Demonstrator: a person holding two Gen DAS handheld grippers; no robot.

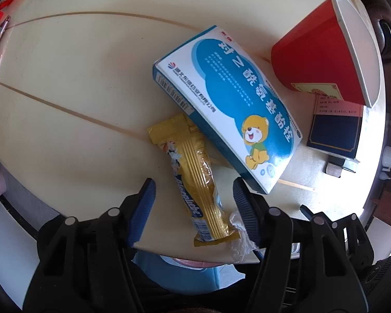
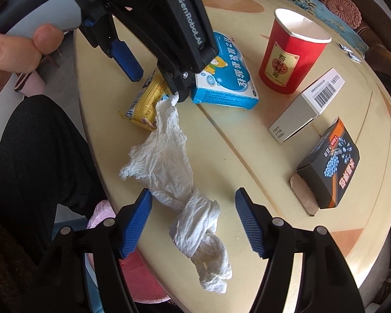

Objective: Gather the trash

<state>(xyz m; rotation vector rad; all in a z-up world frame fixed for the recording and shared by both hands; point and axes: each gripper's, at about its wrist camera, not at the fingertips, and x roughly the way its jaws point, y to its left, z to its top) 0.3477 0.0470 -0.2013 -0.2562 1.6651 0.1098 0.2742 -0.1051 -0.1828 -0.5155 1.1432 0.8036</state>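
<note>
A: What takes up the most room?

B: The cream table (image 2: 273,156) with thin tan inlay lines. At its near edge sits a person in dark clothes (image 2: 38,156), whose hand (image 2: 15,52) grips the handle of the left gripper (image 1: 192,203).

A: What surrounds the trash?

B: A red paper cup (image 2: 292,57) with a gold-framed emblem stands upright at the far side. Beside it lies a white carton (image 2: 305,104) with a barcode, and nearer the edge a dark box (image 2: 328,167) with orange trim and Chinese lettering, its end flap open. A blue-and-white medicine box (image 1: 229,104) shows a cartoon bear and large Chinese characters; one edge rests on the gold wrapper (image 1: 195,177).

A: Does that box get in the way?

B: It overlaps the wrapper's far end and sits just beside the left gripper's right finger.

A: And the crumpled white tissue (image 2: 179,177)?

B: It stretches from the wrapper toward the table's near edge. Its knotted end lies between the fingers of the right gripper (image 2: 195,221), which stand apart, with a clear gap to the right pad; whether the left pad touches it I cannot tell.

A: The left gripper?

B: Its jaws straddle the wrapper, released, not pressing it. The tissue's far tip touches the right finger.

A: Any readable text?

B: "Alpenliebe" on the wrapper, "GenRobot.AI" on the left gripper's body.
</note>
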